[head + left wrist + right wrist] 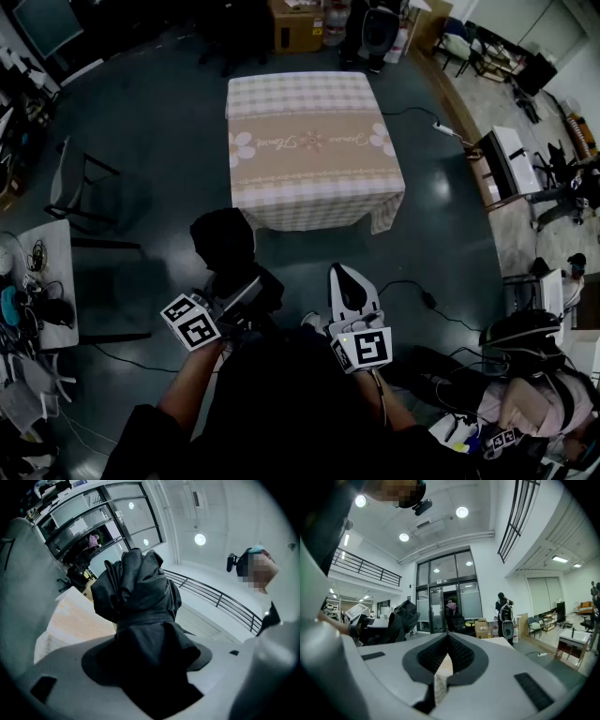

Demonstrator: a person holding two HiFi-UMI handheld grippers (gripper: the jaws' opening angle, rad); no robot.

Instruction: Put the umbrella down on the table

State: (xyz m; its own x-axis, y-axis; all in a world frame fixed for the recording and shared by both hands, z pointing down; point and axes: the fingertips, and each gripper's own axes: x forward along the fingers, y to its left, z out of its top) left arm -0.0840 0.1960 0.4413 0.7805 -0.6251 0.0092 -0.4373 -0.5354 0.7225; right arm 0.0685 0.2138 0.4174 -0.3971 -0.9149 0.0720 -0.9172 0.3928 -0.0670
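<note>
A folded black umbrella (223,246) sticks up and forward out of my left gripper (236,287), whose jaws stand wide and are closed on its cloth. In the left gripper view the umbrella (136,597) fills the space between the jaws of the left gripper (150,667). The table (309,141), under a checked cloth with a flower band, stands some way ahead on the dark floor, and part of the table (75,616) shows behind the umbrella. My right gripper (345,274) is held beside the left one, pointing at the table. The right gripper (447,641) is shut with nothing in it.
A dark chair (89,192) and a cluttered white desk (47,281) stand at the left. Cardboard boxes (295,23) are behind the table. A white desk (511,159) and cables (422,300) lie at the right. A person (504,616) stands near the glass doors.
</note>
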